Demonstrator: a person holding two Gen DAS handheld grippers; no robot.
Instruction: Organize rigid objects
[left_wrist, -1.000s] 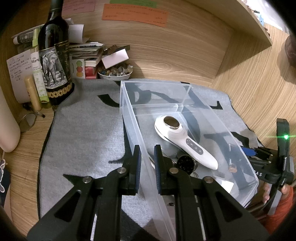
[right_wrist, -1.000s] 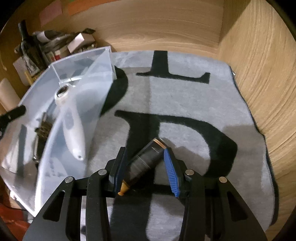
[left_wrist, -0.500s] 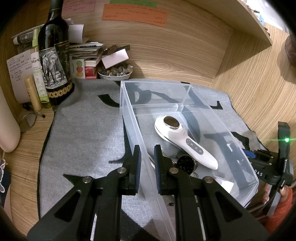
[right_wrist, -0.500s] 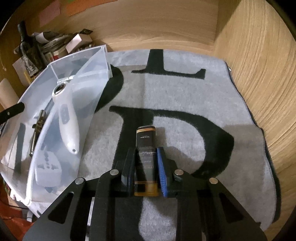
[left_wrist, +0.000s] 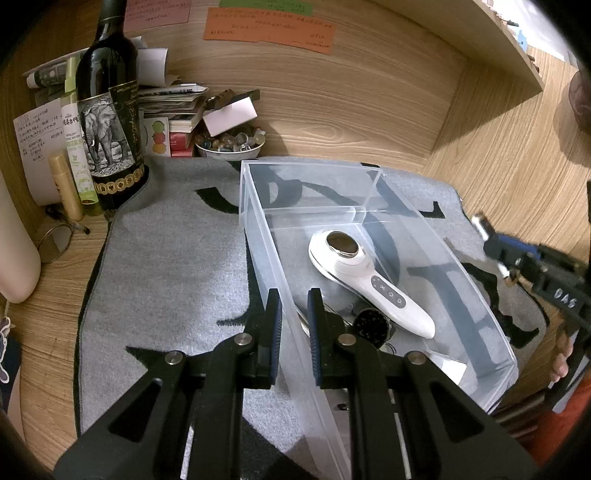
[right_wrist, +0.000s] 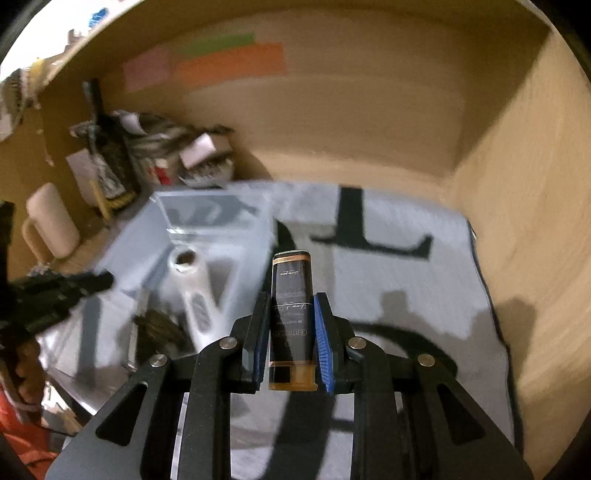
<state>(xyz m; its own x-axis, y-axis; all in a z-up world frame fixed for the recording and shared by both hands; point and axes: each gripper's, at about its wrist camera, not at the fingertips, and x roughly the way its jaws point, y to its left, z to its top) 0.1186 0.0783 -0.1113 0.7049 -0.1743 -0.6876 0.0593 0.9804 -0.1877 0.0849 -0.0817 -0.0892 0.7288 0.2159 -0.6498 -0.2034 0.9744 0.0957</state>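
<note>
A clear plastic bin (left_wrist: 310, 181) stands on the grey mat. It holds a white handheld device (left_wrist: 365, 280) and a dark round item (left_wrist: 371, 326). My left gripper (left_wrist: 293, 314) straddles the bin's near left wall, its pads shut on the wall's rim. My right gripper (right_wrist: 291, 301) is shut on a dark tube (right_wrist: 290, 273) with an amber cap. The tube lies along the fingers and hangs above the mat, right of the bin. In the left wrist view the right gripper (left_wrist: 495, 243) shows blurred beyond the bin's right wall.
A wine bottle (left_wrist: 110, 122), small bottles, papers and a bowl of stones (left_wrist: 229, 146) crowd the back left corner. Wooden walls close in behind and on the right. The grey mat (right_wrist: 406, 280) with black letters stretches right of the bin.
My right gripper has closed on the tube, which turned in line with the fingers, and has lifted it off the mat. The left gripper has kept still on the bin's wall.
</note>
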